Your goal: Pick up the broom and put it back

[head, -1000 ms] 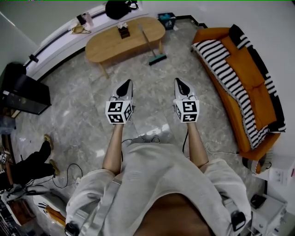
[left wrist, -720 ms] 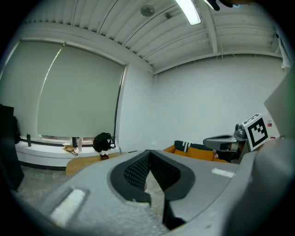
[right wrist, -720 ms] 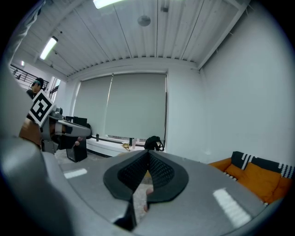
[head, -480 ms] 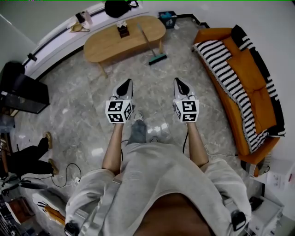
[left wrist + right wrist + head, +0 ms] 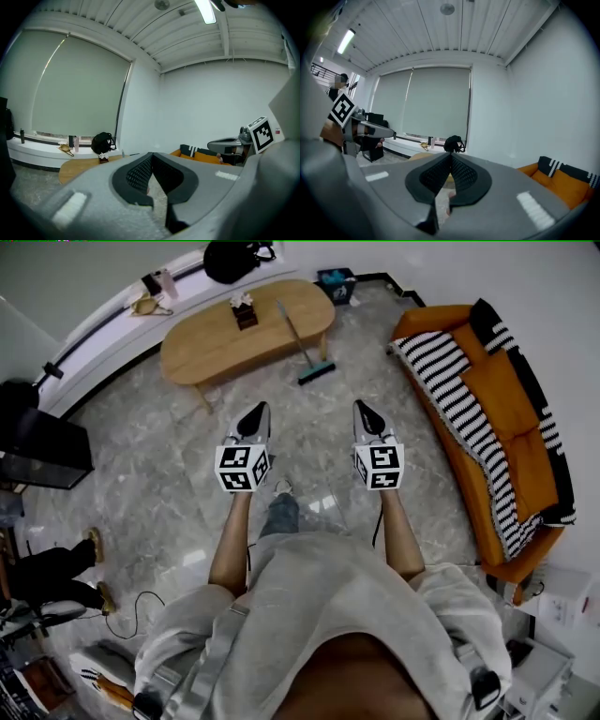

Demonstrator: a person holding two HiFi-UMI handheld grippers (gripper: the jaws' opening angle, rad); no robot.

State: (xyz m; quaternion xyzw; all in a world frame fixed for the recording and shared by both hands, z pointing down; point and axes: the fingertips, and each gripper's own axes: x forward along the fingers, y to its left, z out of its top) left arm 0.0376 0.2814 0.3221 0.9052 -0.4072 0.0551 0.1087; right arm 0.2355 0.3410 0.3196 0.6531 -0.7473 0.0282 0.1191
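Observation:
In the head view the broom (image 5: 302, 341) leans against the front edge of the oval wooden table (image 5: 202, 348), its teal head on the marble floor. My left gripper (image 5: 255, 412) and right gripper (image 5: 365, 410) are held out side by side in mid-air, well short of the broom, both pointing toward the table. Both have their jaws together with nothing between them. In the left gripper view the left gripper (image 5: 151, 156) is shut; in the right gripper view the right gripper (image 5: 451, 156) is shut too. The broom is hidden behind the jaws in both gripper views.
An orange sofa (image 5: 506, 427) with a striped blanket lines the right side. A small box (image 5: 243, 311) stands on the table, a black bag (image 5: 230, 259) on the window ledge behind it. A dark cabinet (image 5: 37, 451) is at left; a cable (image 5: 141, 601) lies on the floor.
The table, broom and sofa have shifted left and slightly nearer in the head view as I walk forward. Both grippers stay shut and level in front of me.

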